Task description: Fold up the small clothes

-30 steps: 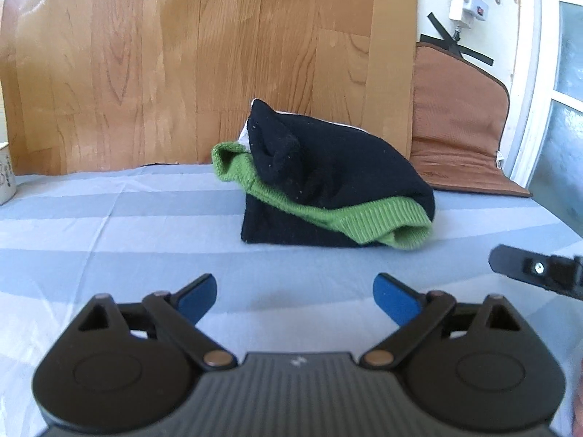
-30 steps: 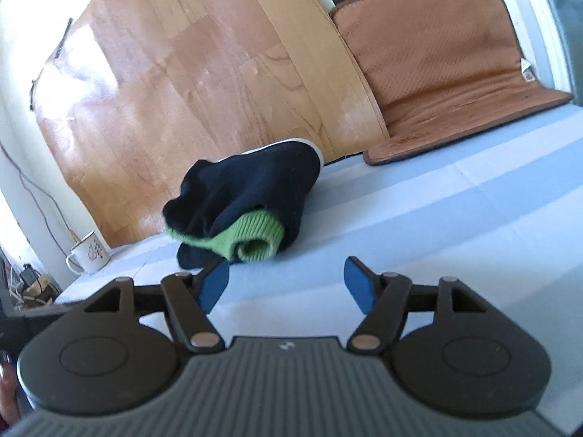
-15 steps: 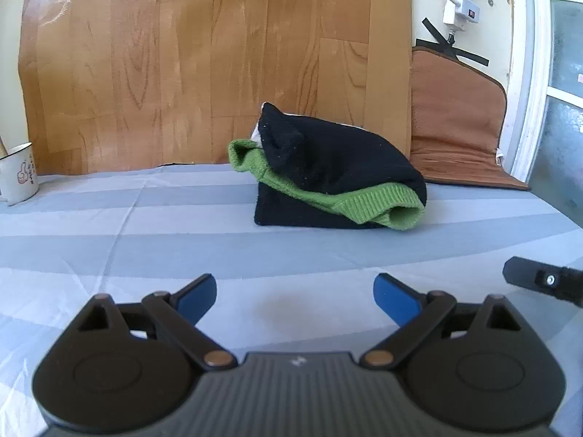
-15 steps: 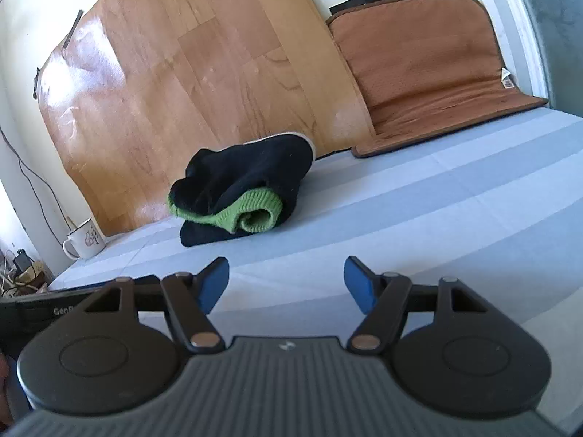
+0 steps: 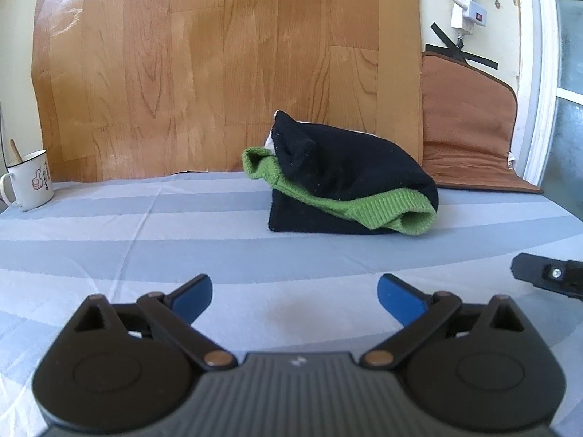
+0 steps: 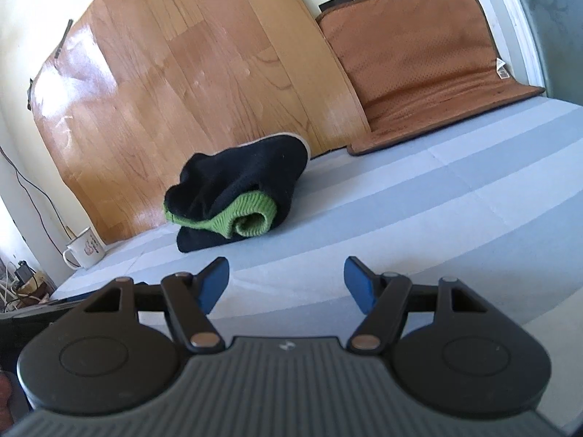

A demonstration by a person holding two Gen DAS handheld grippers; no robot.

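Note:
A folded black garment with a green ribbed hem (image 5: 349, 182) lies on the blue-striped sheet (image 5: 182, 240) near the back wall; it also shows in the right wrist view (image 6: 237, 196). My left gripper (image 5: 295, 293) is open and empty, well in front of the garment. My right gripper (image 6: 286, 280) is open and empty, also in front of it and apart from it. A black part of the right gripper (image 5: 546, 276) shows at the right edge of the left wrist view.
A white enamel mug (image 5: 31, 178) stands at the far left by the wall, also in the right wrist view (image 6: 83, 247). A wood-pattern board (image 5: 218, 73) and a brown mat (image 5: 470, 131) lean on the wall behind. Cables lie past the left edge (image 6: 18, 284).
Both grippers have drawn back from the folded garment, which now looks smaller and farther away. The jaws stayed open.

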